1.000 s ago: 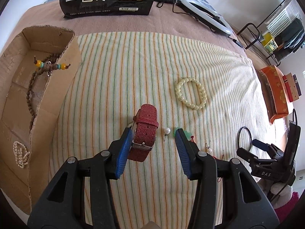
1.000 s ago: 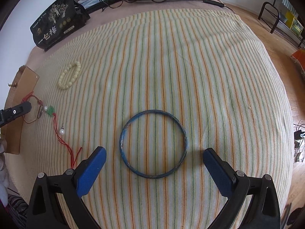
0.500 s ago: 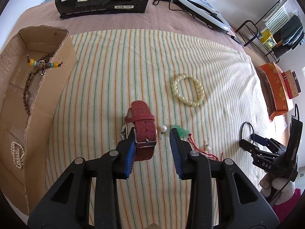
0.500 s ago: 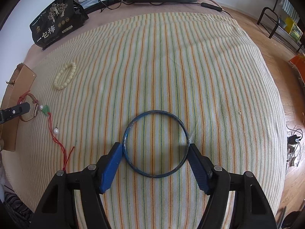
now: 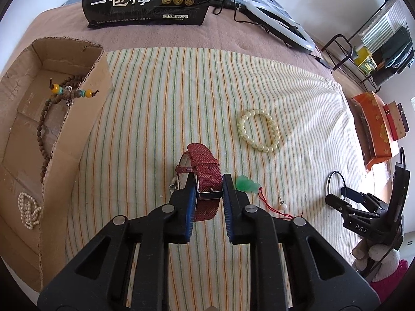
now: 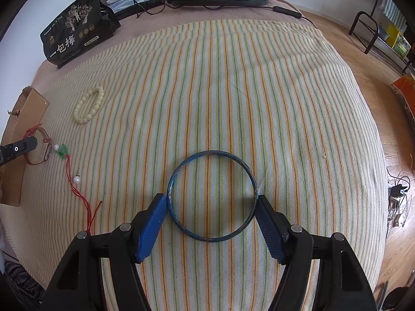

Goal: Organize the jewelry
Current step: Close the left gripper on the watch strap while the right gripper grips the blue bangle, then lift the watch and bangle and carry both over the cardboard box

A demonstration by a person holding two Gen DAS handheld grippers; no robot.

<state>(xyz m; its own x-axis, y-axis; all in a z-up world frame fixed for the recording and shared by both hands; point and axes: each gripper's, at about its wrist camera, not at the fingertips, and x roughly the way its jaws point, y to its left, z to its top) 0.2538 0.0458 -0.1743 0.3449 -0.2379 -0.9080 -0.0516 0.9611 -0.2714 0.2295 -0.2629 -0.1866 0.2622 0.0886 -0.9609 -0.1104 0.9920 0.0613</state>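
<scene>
While left claw closes on watch, only left view shows box

watch: dial is tucked behind the left tongs, so you can't really see the face, just the red strap
snack bag: top is chopped off by the frame edge, and the small print under the big characters is too tiny to read
cardboard box: near end runs out of frame on the left
wooden bead string: partly behind the box wall
red cord: one end slips under the tongs
right tongs: handles cut off at the bottom
shelf stuff: too warped and small to tell
</scene>
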